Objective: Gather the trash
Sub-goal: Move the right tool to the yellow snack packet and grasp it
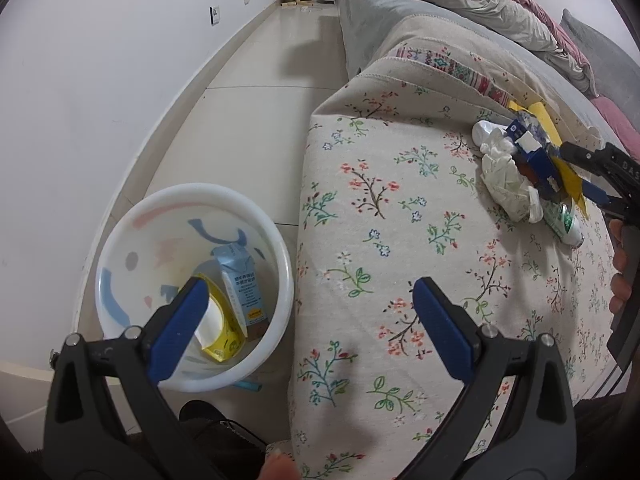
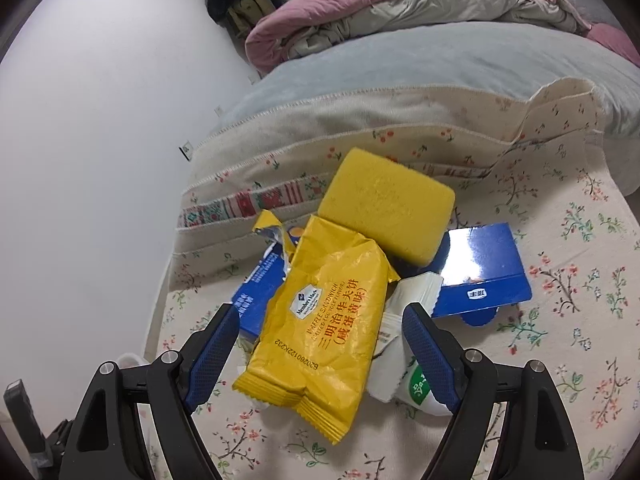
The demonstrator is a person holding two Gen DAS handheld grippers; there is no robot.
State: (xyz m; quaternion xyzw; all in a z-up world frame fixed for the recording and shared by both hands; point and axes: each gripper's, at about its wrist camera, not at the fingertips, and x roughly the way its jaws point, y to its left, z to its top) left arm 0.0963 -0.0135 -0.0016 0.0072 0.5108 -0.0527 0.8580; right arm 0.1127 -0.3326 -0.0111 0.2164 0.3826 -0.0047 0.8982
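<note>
Yellow crinkled foil wrapper [image 2: 320,316] between parted jaws: the pick-up step, nothing gripped yet.

White round plastic bin [image 1: 120,240] on the floor by the bed already holds a pale blue carton [image 1: 242,286]; the left hand-held gripper [image 1: 308,308] hangs open and empty beside it. On the floral cloth [image 2: 568,320], the right hand-held gripper [image 2: 322,340] straddles the wrapper, open; next it should close gently, since thin foil slips. Behind lie a porous yellow sponge block [image 2: 388,216] and glossy blue flattened box [image 2: 484,268].

A yellow snack wrapper [image 2: 320,320] lies flat on the flowery cloth. A yellow sponge [image 2: 386,216] rests at its 12 o'clock, and a blue box [image 2: 484,276] at 2 o'clock.
</note>
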